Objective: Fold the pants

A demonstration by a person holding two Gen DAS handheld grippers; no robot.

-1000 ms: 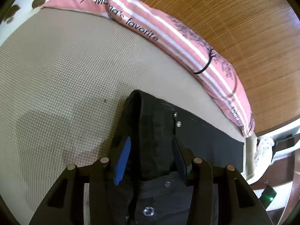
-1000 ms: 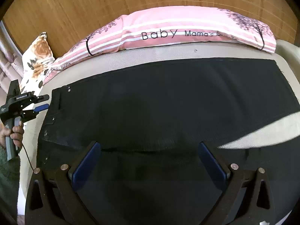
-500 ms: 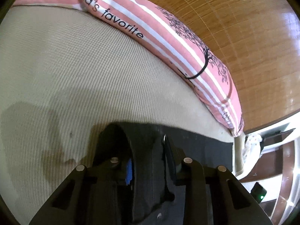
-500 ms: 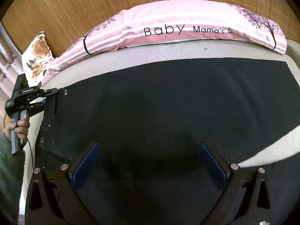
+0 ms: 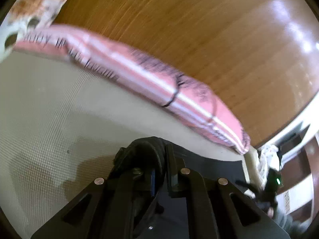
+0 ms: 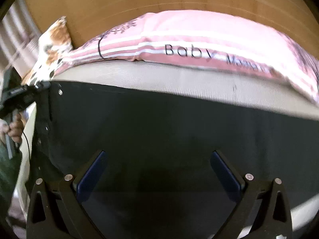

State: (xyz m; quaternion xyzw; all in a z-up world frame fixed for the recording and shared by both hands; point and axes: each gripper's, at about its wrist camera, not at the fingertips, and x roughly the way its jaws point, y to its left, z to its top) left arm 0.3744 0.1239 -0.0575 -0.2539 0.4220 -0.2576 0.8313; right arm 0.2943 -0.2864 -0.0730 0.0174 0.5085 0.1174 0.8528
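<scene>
Black pants [image 6: 159,131] lie spread across the beige mattress [image 6: 179,81]. In the left wrist view my left gripper [image 5: 160,159] is shut on a bunched fold of the pants' waistband [image 5: 147,149] and holds it raised off the mattress [image 5: 49,109]. In the right wrist view the left gripper [image 6: 42,84] shows at the pants' far left corner, held by a hand. My right gripper [image 6: 157,159] is open, its blue-padded fingers [image 6: 91,171] spread wide just above the middle of the pants, holding nothing.
A long pink striped pillow [image 6: 189,41] lies along the mattress's far edge against a wooden headboard [image 5: 199,39]. A floral pillow [image 6: 51,45] sits at the far left. Beside the bed's right end stand furniture and a white cloth [image 5: 269,159].
My left gripper closed on the waistband fold and lifted it, tilting up toward the headboard. The right gripper stayed open and moved slightly forward and left over the pants.
</scene>
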